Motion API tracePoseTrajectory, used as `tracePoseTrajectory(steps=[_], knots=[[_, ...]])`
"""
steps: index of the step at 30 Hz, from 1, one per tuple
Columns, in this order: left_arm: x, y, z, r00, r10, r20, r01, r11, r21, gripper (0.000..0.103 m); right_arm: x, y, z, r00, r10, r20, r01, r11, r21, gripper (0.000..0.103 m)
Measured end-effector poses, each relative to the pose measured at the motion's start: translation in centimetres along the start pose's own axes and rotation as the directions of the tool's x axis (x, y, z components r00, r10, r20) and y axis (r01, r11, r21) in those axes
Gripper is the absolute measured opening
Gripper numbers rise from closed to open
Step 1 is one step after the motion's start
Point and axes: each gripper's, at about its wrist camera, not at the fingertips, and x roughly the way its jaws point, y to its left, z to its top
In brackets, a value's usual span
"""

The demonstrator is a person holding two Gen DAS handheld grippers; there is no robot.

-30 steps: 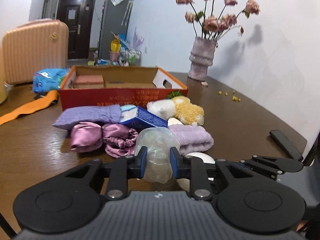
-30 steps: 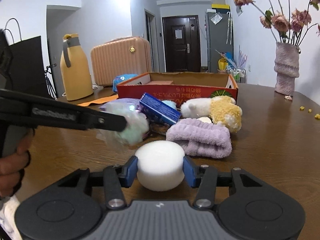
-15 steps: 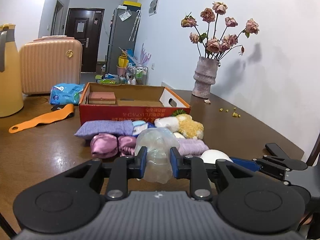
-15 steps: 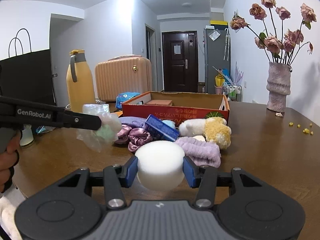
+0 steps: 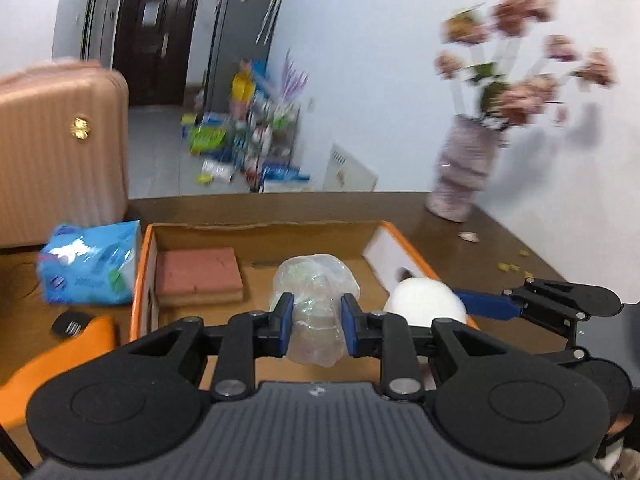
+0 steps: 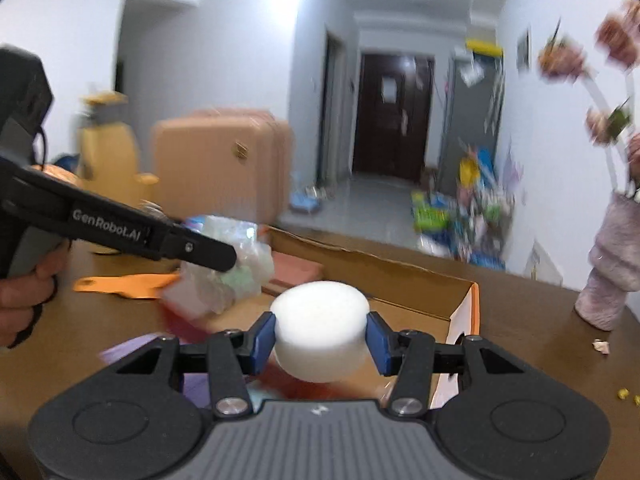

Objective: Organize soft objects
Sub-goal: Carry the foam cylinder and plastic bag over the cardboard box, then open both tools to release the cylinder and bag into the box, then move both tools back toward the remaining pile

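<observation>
My left gripper is shut on a crumpled clear plastic bag and holds it above the open orange cardboard box. My right gripper is shut on a round white sponge and holds it above the box's near right part. The sponge also shows in the left wrist view, and the bag in the right wrist view. A pink brick-like sponge lies in the box's left end.
A blue tissue pack and an orange strap lie left of the box. A vase of pink flowers stands at the table's far right. A pink suitcase stands behind the table. A purple cloth lies below my right gripper.
Both grippers have risen and moved forward from the pile of soft things to above the box, each still holding its object. The pile has dropped out of the left wrist view.
</observation>
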Motion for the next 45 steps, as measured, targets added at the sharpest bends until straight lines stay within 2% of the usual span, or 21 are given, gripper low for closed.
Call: tracePoseTrajectory(steps=[2, 4, 8, 9, 10, 11, 12, 14, 17, 18, 24, 29, 35, 39, 42, 45], knots=[[4.3, 1.7, 2.3, 0.998, -0.014, -0.055, 0.011, 0.998, -0.058, 0.026, 4.9, -1.7, 2.4, 0.997, -0.010, -0.073, 0.013, 0.999, 0.035, 0.048], [8.3, 3.1, 3.9, 0.996, 0.015, -0.093, -0.023, 0.996, -0.088, 0.026, 9.1, -2.5, 4.0, 0.992, -0.032, -0.126, 0.035, 0.999, 0.020, 0.048], [13.8, 4.5, 5.5, 0.988, 0.072, -0.140, -0.082, 0.994, -0.072, 0.029, 17.0, -3.1, 5.5, 0.967, -0.066, -0.245, 0.064, 0.998, -0.015, 0.049], [14.8, 4.7, 5.6, 0.986, 0.078, -0.145, -0.089, 0.994, -0.067, 0.035, 18.5, -3.1, 5.5, 0.960, -0.057, -0.274, 0.058, 0.998, -0.004, 0.049], [15.5, 4.9, 5.7, 0.985, 0.084, -0.151, -0.095, 0.993, -0.068, 0.048, 20.0, -3.3, 5.4, 0.951, -0.045, -0.306, 0.052, 0.999, 0.014, 0.050], [16.2, 5.2, 5.7, 0.984, 0.084, -0.158, -0.095, 0.994, -0.061, 0.060, 21.0, -3.3, 5.3, 0.947, -0.035, -0.318, 0.047, 0.998, 0.030, 0.052], [16.5, 5.3, 5.6, 0.983, 0.085, -0.160, -0.096, 0.994, -0.058, 0.063, 21.7, -3.2, 5.2, 0.946, -0.026, -0.324, 0.043, 0.998, 0.045, 0.055], [16.8, 5.5, 5.0, 0.984, 0.077, -0.158, -0.085, 0.995, -0.047, 0.065, 22.6, -3.0, 5.0, 0.931, -0.012, -0.365, 0.035, 0.998, 0.059, 0.058], [16.3, 5.6, 4.3, 0.986, 0.068, -0.154, -0.075, 0.996, -0.038, 0.068, 22.6, -3.4, 4.5, 0.919, 0.046, -0.393, -0.015, 0.996, 0.083, 0.073], [16.0, 5.6, 4.2, 0.986, 0.066, -0.152, -0.071, 0.997, -0.031, 0.068, 22.5, -3.2, 4.4, 0.917, 0.043, -0.396, -0.016, 0.997, 0.069, 0.073], [10.7, 5.4, 4.7, 0.990, 0.097, -0.101, -0.095, 0.995, 0.026, 0.072, 19.0, -4.1, 5.5, 0.932, 0.046, -0.360, -0.025, 0.998, 0.064, 0.073], [3.8, 5.1, 5.5, 0.989, 0.148, -0.024, -0.147, 0.988, 0.050, 0.075, 11.9, -5.9, 7.6, 0.959, 0.000, -0.283, 0.018, 0.998, 0.061, 0.078], [-4.0, 3.1, 4.7, 0.978, 0.201, 0.047, -0.204, 0.976, 0.072, 0.075, 3.2, -7.1, 8.5, 0.980, -0.048, -0.195, 0.067, 0.994, 0.091, 0.080], [-9.0, 0.8, 1.6, 0.971, 0.213, 0.109, -0.221, 0.973, 0.069, 0.078, -2.4, -7.3, 7.3, 0.991, -0.073, -0.113, 0.088, 0.987, 0.138, 0.085], [-12.5, -1.0, -2.5, 0.970, 0.193, 0.147, -0.204, 0.977, 0.064, 0.080, -6.6, -6.5, 4.6, 0.996, -0.050, -0.067, 0.060, 0.984, 0.166, 0.086], [-15.0, -2.4, -6.7, 0.973, 0.182, 0.144, -0.191, 0.980, 0.052, 0.080, -9.9, -4.9, 1.2, 0.998, -0.046, -0.030, 0.050, 0.987, 0.153, 0.086]])
